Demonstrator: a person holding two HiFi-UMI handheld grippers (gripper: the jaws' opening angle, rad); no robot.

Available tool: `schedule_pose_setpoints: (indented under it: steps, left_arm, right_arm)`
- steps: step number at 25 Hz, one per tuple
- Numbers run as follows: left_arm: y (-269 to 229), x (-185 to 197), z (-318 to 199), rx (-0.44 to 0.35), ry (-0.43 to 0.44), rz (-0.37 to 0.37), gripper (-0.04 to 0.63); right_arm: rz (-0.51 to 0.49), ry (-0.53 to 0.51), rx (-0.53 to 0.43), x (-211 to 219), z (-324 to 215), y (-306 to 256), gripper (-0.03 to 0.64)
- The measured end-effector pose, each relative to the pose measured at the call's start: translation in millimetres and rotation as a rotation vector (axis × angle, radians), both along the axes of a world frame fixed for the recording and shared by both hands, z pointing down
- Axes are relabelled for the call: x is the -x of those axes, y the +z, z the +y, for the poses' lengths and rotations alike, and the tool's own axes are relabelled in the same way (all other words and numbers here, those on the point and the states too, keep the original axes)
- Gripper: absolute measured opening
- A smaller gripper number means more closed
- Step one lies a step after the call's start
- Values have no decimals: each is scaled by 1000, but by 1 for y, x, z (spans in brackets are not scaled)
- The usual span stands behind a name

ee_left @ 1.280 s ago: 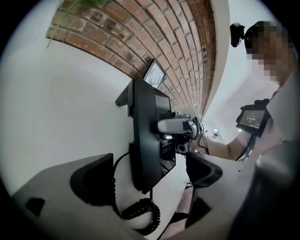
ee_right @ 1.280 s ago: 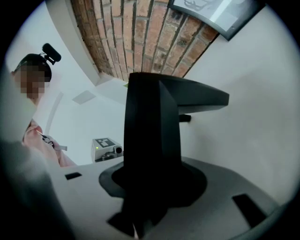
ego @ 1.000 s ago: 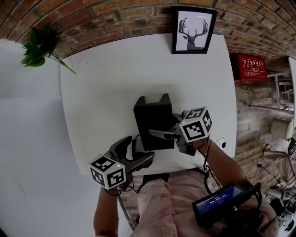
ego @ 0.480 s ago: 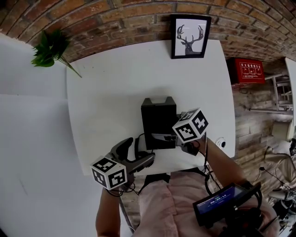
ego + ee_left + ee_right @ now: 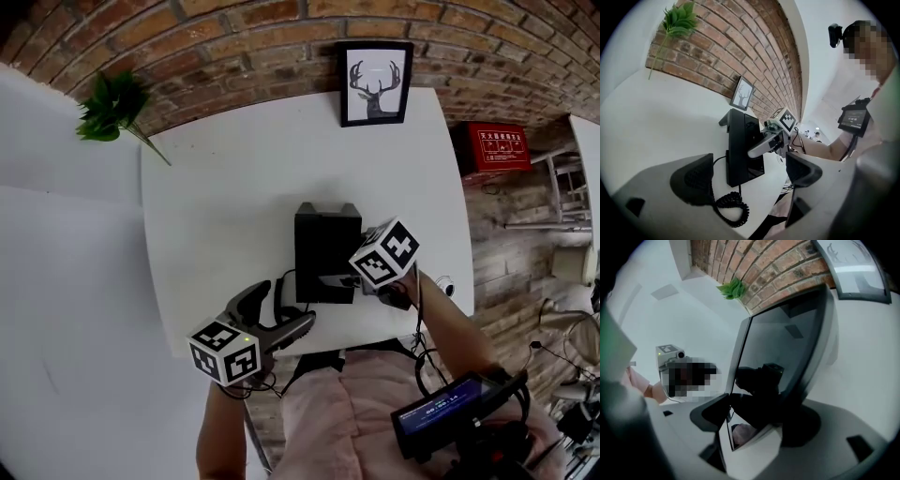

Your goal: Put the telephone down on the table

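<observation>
1. step in hand, by the look of it: the release. telephone [image 5: 326, 246] already down on the white table [image 5: 216, 197], lying flat near the front edge, just ahead of the person.
2. right gripper [image 5: 757, 416] at the telephone's right side, with jaws spread wide and only just been opening. between them, the glossy edge of the telephone [image 5: 783, 352]. hard to say from so close a view whether either pad touches the casing, but no sign of a squeeze.
3. left gripper [image 5: 747, 176] hanging back by the table's front edge, apart from the telephone [image 5: 740, 145]. jaws wide, gripping nothing, with only the coiled cord [image 5: 733, 211] lying on the table low between them.
4. seen from the left gripper view, right gripper [image 5: 757, 149] laid against the telephone's side, with the telephone's base on the table [image 5: 656, 117].
5. next move, as a judgement: draw the right gripper [image 5: 339, 279] straight back off the casing, keeping the jaws wide until clear of the edge. no twisting, so as not to hook the casing or drag the telephone toward the table's front.
6. also worth minding: keep the left gripper [image 5: 272, 314] out of the cord's loops, since a snag there could tug the telephone off its spot.
</observation>
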State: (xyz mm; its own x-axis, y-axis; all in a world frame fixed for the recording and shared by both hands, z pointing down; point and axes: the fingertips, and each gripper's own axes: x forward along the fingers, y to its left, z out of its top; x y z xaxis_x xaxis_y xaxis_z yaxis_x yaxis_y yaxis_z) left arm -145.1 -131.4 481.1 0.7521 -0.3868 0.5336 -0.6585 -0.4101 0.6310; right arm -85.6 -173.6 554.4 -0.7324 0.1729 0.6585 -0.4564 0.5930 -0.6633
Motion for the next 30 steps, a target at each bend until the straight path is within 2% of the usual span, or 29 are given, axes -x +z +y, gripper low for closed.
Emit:
schedule_pose_setpoints:
  steps: [6,11,14,19,24,28,30]
  left_arm:
    - [-2,-1,4,-10,11,3,491]
    - [-1,-4,4,-15,22,11,491]
    - [-1,-7,3,-15,24,17,491]
    - [-3,-10,1,-29,28,10,491]
    - [-18,-9,1,-69,9,14,491]
    - [-46,-7,-3,-160,-29,2,465]
    - [-67,-2,-7,-238,-71,-15,402]
  right_arm:
    - [78,-143,-39,-15,10,3,329]
    - [161,-296,-176,-30,12,1,371]
    - [180,-324,-216,-39,12,0,370]
    - [162,-244,-247,-50,8,-5,356]
    - [116,-107,-289,-61,2,-29,344]
    - [56,56,-393,-68,-8,-69,304]
    - [12,154,-472,-69,-13,-99,266]
